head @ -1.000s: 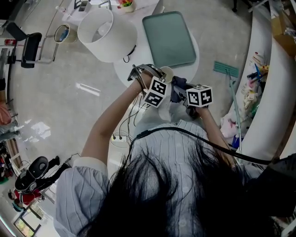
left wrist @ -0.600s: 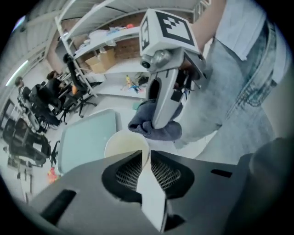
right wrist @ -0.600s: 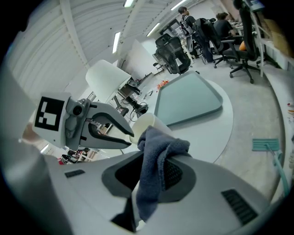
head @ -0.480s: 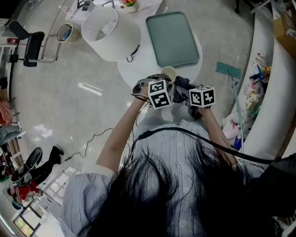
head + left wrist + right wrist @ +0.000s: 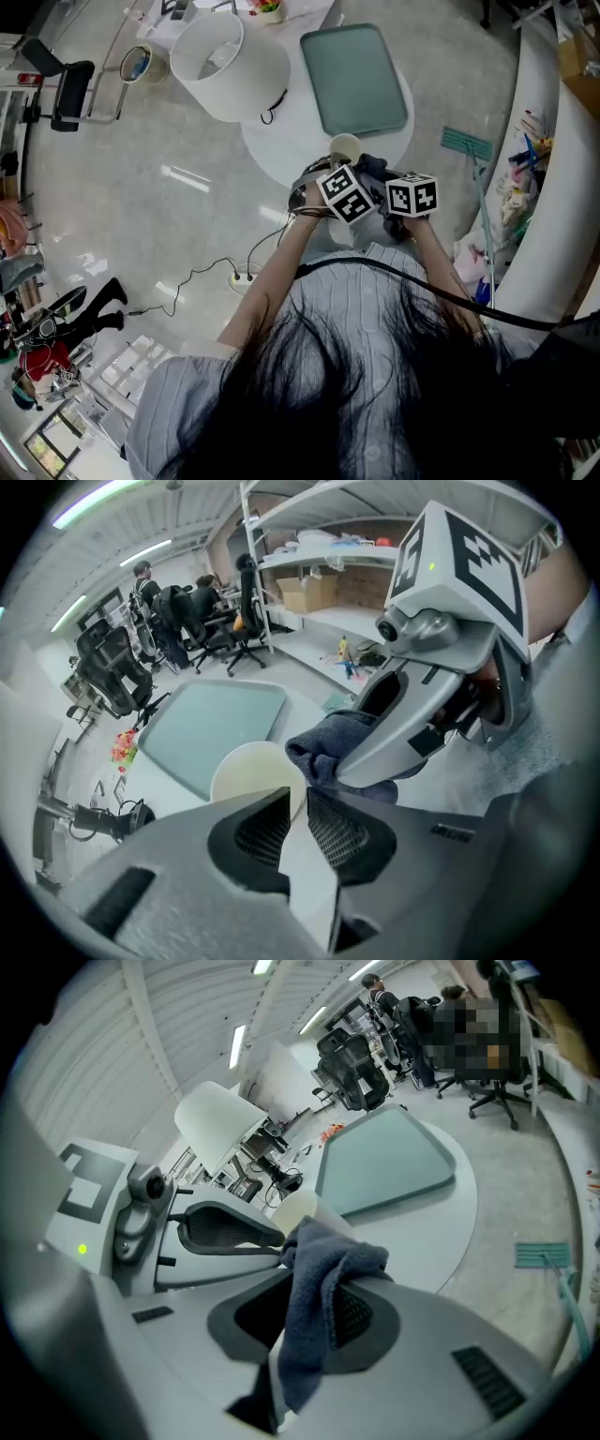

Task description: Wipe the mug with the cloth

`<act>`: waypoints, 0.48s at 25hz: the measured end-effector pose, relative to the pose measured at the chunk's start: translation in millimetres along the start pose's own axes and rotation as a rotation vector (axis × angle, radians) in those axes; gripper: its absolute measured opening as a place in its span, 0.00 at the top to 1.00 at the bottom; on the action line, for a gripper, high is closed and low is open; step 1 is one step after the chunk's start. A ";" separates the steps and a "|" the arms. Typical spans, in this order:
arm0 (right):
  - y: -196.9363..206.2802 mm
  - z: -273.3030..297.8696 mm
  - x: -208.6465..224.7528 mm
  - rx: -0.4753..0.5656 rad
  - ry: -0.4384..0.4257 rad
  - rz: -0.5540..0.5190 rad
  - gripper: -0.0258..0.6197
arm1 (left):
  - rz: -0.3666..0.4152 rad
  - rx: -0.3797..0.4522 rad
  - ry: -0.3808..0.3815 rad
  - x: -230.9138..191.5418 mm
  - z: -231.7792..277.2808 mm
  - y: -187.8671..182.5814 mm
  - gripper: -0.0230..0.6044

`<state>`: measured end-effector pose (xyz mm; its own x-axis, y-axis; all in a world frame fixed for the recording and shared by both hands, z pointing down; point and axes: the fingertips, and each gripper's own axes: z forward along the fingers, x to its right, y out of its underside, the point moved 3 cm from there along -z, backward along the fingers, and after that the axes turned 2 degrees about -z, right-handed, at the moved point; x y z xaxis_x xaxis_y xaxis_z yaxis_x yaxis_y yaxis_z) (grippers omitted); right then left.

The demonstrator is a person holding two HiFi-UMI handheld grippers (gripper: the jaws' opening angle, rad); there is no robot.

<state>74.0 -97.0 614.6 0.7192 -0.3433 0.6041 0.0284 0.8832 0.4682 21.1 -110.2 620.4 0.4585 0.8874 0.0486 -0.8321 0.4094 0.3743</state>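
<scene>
A cream mug [image 5: 345, 147] is held just above the near edge of the round white table [image 5: 281, 141]. My left gripper [image 5: 334, 169] is shut on the mug's rim; in the left gripper view the mug [image 5: 246, 772] has its wall pinched between the jaws of my left gripper [image 5: 298, 797]. My right gripper [image 5: 377, 176] is shut on a dark blue-grey cloth [image 5: 367, 167]. In the right gripper view the cloth [image 5: 323, 1274] hangs out of my right gripper [image 5: 314, 1314], and its bunched tip touches the mug [image 5: 298, 1210]. The cloth [image 5: 330, 742] lies against the mug's side.
A green tray [image 5: 356, 80] lies on the table beyond the mug. A white lampshade [image 5: 225, 58] stands at the table's far left. On the floor are a power strip [image 5: 246, 277] with cables and a green mop head [image 5: 466, 142]. A white counter [image 5: 562, 169] curves along the right.
My left gripper has moved right and turned, closing in on the right gripper. The mug and cloth stay held and pressed together.
</scene>
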 end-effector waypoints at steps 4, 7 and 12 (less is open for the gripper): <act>-0.2 0.7 -3.8 0.006 -0.010 0.013 0.83 | 0.056 -0.033 -0.027 0.2 2.3 -2.0 0.89; -1.9 2.7 -4.8 0.007 -0.009 0.016 0.83 | 0.109 -0.045 -0.040 -1.9 2.9 -2.2 0.89; -1.3 1.4 -2.8 0.008 -0.012 0.012 0.83 | 0.158 -0.031 0.012 2.3 3.8 -2.9 0.90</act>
<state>71.0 -97.6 613.1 0.7113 -0.3365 0.6171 0.0144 0.8847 0.4659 25.8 -110.1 623.0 0.3179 0.9435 0.0934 -0.9026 0.2710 0.3345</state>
